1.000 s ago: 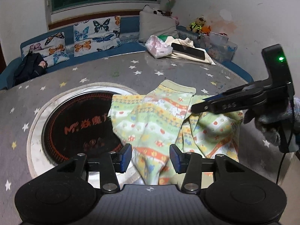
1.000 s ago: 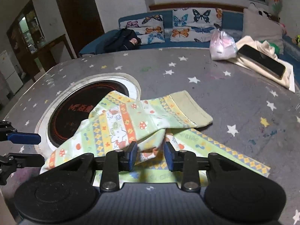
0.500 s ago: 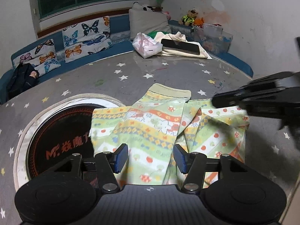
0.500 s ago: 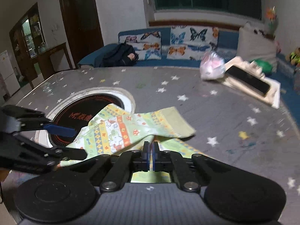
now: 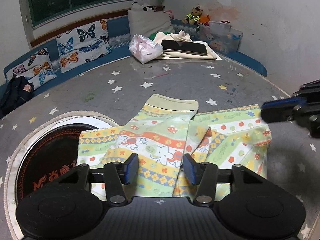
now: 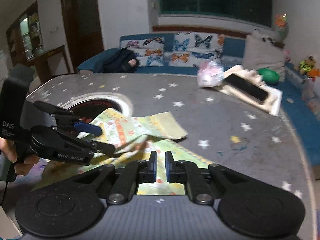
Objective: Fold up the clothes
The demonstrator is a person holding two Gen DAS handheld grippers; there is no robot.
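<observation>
Green patterned children's pants [image 5: 164, 144] lie partly folded on the grey star-print table, one leg laid across the other; they also show in the right wrist view [image 6: 140, 128]. My left gripper [image 5: 161, 169] is open and empty, hovering over the near edge of the pants. My right gripper [image 6: 160, 167] has its jaws a narrow gap apart with nothing between them, above the pants' right part. It shows at the right of the left wrist view [image 5: 280, 113]. The left gripper shows in the right wrist view [image 6: 90, 138].
A round black induction plate [image 5: 46, 156] is set in the table at left, partly under the pants. At the table's far side lie a pink plastic bag [image 5: 144, 49] and a dark tablet [image 5: 184, 47] on cream cloth. A blue bench with butterfly cushions [image 5: 80, 40] rings the table.
My right gripper shut, then opened a narrow gap, and has lifted and drawn back to the right. My left gripper stays open and has risen over the pants.
</observation>
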